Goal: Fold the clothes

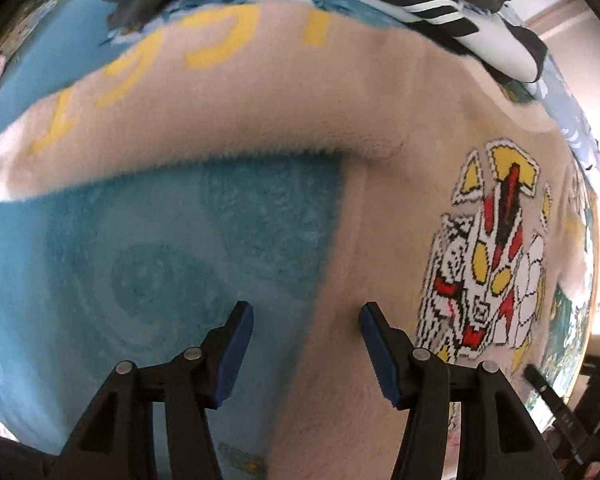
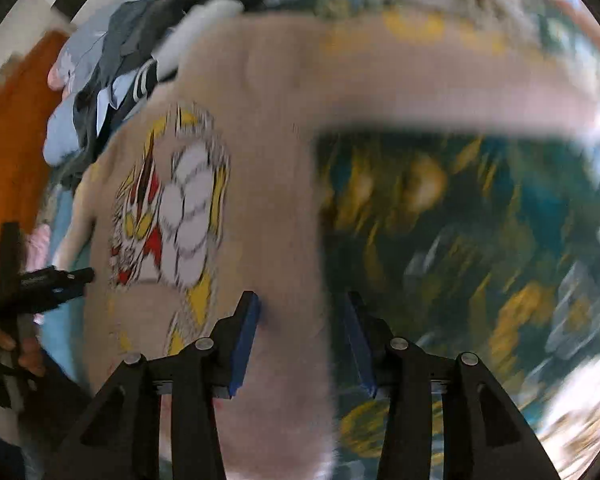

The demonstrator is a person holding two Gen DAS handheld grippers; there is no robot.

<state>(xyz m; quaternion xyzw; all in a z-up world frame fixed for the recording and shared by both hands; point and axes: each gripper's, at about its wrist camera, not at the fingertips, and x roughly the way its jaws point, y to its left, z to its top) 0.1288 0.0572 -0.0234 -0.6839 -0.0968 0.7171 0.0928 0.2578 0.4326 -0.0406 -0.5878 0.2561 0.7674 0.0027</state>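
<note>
A beige fuzzy sweater [image 1: 360, 120] with a cartoon print [image 1: 488, 264] and yellow letters on its sleeve [image 1: 216, 48] lies spread flat on a blue patterned blanket [image 1: 140, 264]. My left gripper [image 1: 306, 316] is open and hovers over the sweater's left side edge, one finger over the blanket, one over the sweater. In the right wrist view the sweater [image 2: 268, 120] and its print [image 2: 176, 200] show blurred. My right gripper [image 2: 302, 308] is open over the sweater's right side edge. The left gripper also shows at the left of the right wrist view [image 2: 66, 278].
A pile of dark, striped and pale-blue clothes [image 1: 440, 12] lies beyond the sweater's top; it also shows in the right wrist view [image 2: 116, 80]. An orange cloth [image 2: 16, 140] lies at the far left. A green and yellow patterned part of the blanket [image 2: 460, 220] lies right of the sweater.
</note>
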